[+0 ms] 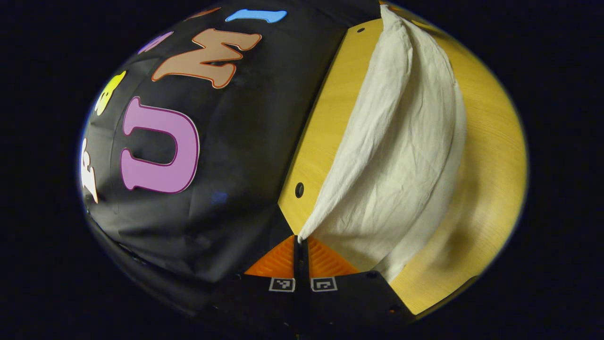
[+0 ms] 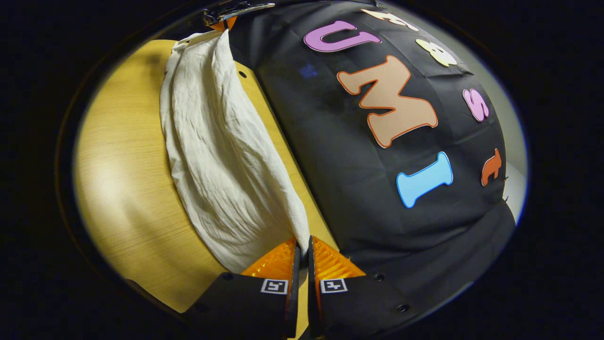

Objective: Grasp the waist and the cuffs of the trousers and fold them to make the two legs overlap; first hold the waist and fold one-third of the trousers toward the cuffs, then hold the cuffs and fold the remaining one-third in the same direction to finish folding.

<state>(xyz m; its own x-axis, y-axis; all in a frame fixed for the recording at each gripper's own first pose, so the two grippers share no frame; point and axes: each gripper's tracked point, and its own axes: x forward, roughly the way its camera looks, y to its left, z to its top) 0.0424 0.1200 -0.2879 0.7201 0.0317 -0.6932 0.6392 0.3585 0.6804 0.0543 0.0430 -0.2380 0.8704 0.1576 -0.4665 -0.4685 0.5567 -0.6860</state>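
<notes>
Cream-white trousers (image 1: 396, 156) hang stretched lengthwise above a yellow wooden table (image 1: 490, 156). My left gripper (image 1: 301, 238) is shut on one end of the cloth, pinching a corner between its fingers. The same trousers (image 2: 222, 151) run away from my right gripper (image 2: 303, 242), which is shut on the other end. The left gripper (image 2: 222, 21) also shows far off at the top of the right gripper view, holding the far corner. The lower edge of the cloth sags onto the table. Which end is the waist I cannot tell.
The table's far edge (image 1: 311, 137) runs close beside the black cloth wall (image 1: 236, 156), with small round holes (image 1: 299, 190) near that edge. Bare tabletop (image 2: 122, 179) lies on the near side of the trousers.
</notes>
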